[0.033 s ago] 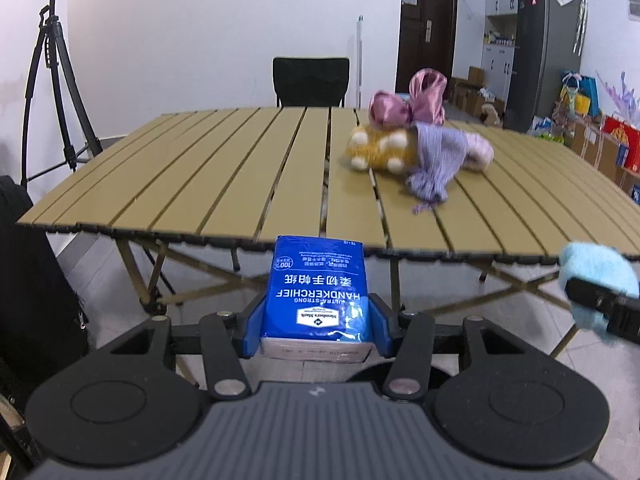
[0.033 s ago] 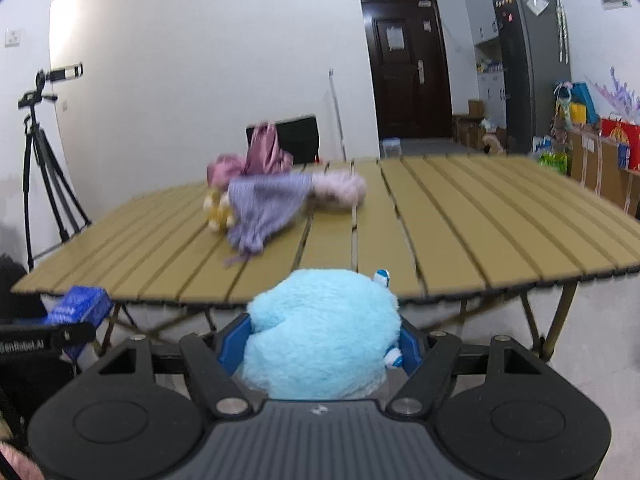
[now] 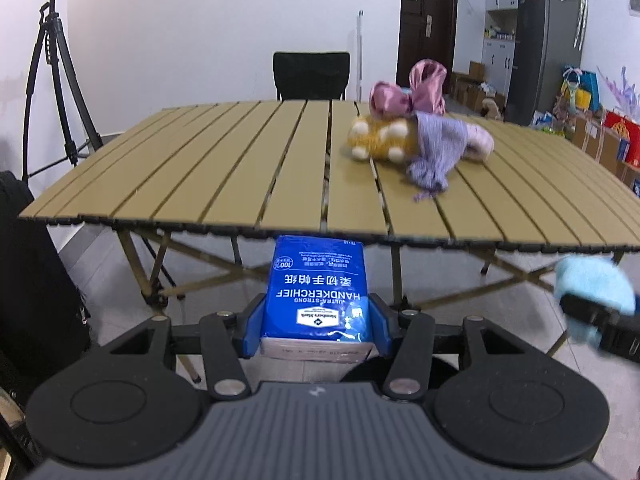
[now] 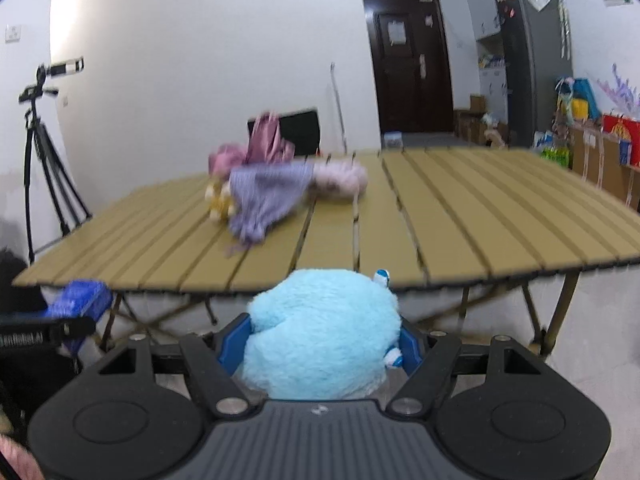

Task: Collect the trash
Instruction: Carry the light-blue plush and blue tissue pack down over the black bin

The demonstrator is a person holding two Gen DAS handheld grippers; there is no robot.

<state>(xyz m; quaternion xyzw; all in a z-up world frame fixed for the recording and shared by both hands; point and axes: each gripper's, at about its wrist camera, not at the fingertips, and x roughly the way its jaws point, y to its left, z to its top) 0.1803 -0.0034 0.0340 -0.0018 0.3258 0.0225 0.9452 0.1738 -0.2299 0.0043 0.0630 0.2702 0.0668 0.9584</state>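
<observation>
My left gripper [image 3: 318,322] is shut on a blue handkerchief tissue pack [image 3: 318,280], held in the air in front of the near edge of the slatted tan table [image 3: 224,168]. My right gripper [image 4: 322,346] is shut on a fluffy light-blue plush toy [image 4: 320,332], also short of the table edge [image 4: 480,240]. Each gripper shows in the other view: the plush toy [image 3: 592,292] at the right, the tissue pack [image 4: 78,300] at the left. On the table lies a pile of a yellow plush, purple cloth and pink bow [image 3: 420,136], seen also in the right wrist view as a blurred pile [image 4: 272,188].
A black chair [image 3: 310,76] stands behind the table. A camera tripod [image 3: 52,80] is at the left, with a black case [image 3: 32,280] near me. A dark door [image 4: 412,68], a grey fridge [image 3: 548,40] and boxes and bags [image 3: 600,136] fill the right side.
</observation>
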